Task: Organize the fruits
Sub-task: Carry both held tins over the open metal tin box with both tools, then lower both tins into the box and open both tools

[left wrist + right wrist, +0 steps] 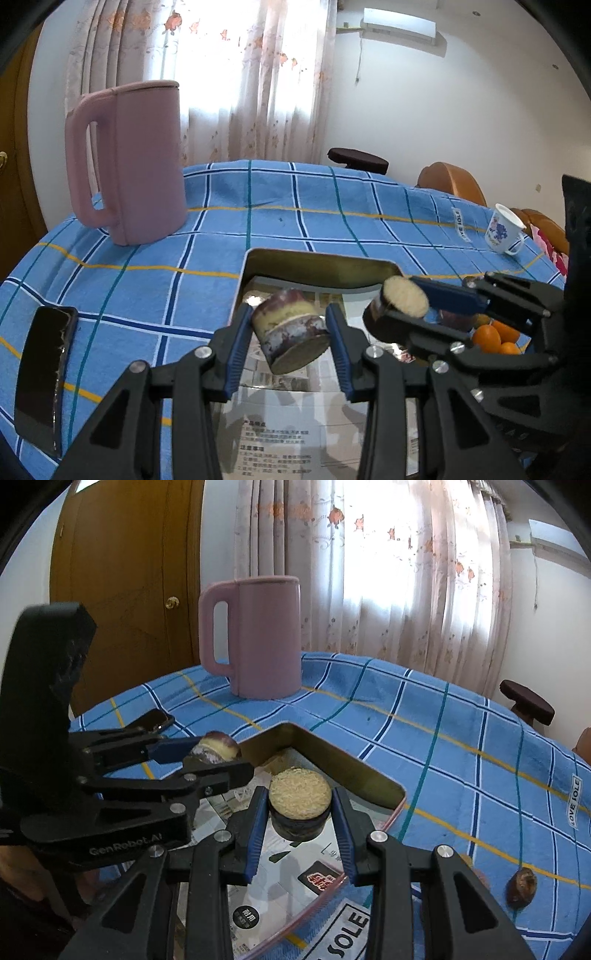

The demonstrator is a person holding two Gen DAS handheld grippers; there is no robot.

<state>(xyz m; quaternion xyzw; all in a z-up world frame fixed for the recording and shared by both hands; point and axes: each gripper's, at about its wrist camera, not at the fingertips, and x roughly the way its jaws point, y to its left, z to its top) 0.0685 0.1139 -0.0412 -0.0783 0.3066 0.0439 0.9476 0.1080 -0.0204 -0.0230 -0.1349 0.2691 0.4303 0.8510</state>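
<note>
Two cane pieces, one in each of my jaws
My left gripper (290,332) clamps a purple piece (291,328), my right gripper (300,808) a dark piece (300,808), both above the paper-lined tray (317,266); three oranges (496,334) beside it.

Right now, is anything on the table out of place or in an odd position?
Two things. The white mug near the table's far edge leans to one side instead of standing upright. A small brown fruit lies alone on the blue cloth, outside the metal tray. The pink kettle stands upright; nothing looks spilled.
</note>
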